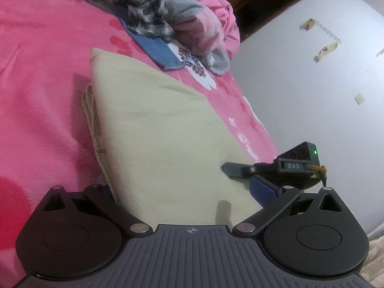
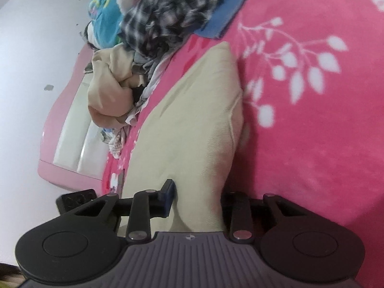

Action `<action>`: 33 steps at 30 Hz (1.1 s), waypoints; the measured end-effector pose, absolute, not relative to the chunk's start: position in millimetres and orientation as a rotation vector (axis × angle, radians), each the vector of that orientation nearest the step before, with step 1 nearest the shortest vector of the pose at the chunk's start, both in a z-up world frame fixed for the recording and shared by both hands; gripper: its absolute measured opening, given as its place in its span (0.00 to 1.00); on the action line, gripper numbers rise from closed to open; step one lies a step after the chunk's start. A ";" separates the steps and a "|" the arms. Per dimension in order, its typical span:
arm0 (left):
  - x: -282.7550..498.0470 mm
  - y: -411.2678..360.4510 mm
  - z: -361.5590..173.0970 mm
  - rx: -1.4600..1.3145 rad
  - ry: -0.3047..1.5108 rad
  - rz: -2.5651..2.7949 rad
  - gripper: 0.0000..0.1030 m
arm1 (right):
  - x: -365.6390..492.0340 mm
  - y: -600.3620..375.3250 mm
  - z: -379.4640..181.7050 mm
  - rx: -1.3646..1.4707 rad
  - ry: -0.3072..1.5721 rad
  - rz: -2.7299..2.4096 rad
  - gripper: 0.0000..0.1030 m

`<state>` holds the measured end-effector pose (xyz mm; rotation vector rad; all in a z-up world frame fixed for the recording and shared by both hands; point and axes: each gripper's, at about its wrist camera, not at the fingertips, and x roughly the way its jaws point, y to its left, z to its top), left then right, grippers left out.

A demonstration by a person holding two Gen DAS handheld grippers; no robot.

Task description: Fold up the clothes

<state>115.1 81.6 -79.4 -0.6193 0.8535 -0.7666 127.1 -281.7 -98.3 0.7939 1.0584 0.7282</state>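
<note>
Nearest me, my right gripper has its jaws narrowed on a raised fold at the near edge of the cream ribbed folded garment, presumably to carry that edge over. My left gripper straddles the same edge widely; whether its fingers pinch, I cannot tell. The garment lies flat on the pink floral bedspread. Beyond waits a heap of unfolded clothes topped by a black-and-white checked shirt.

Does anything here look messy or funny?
Yes. Behind the neatly folded cream garment there is a jumbled heap: a crumpled plaid shirt and a balled-up beige cloth, not yet folded. Bits of torn tape also stick to the grey wall.
</note>
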 end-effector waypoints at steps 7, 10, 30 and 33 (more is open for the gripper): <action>108.3 84.0 -69.5 -0.691 0.827 -0.769 0.92 | 107.5 -275.6 -68.2 0.676 0.980 0.719 0.26; 102.0 79.3 -66.7 -0.695 0.828 -0.780 0.92 | 100.3 -276.7 -61.4 0.659 0.974 0.704 0.26; 78.0 35.1 -38.7 -0.649 0.813 -0.872 0.91 | 46.3 -311.1 -14.7 0.581 0.852 0.627 0.25; 74.8 28.3 -32.5 -0.625 0.811 -0.871 0.91 | 39.4 -317.1 -14.9 0.594 0.835 0.633 0.25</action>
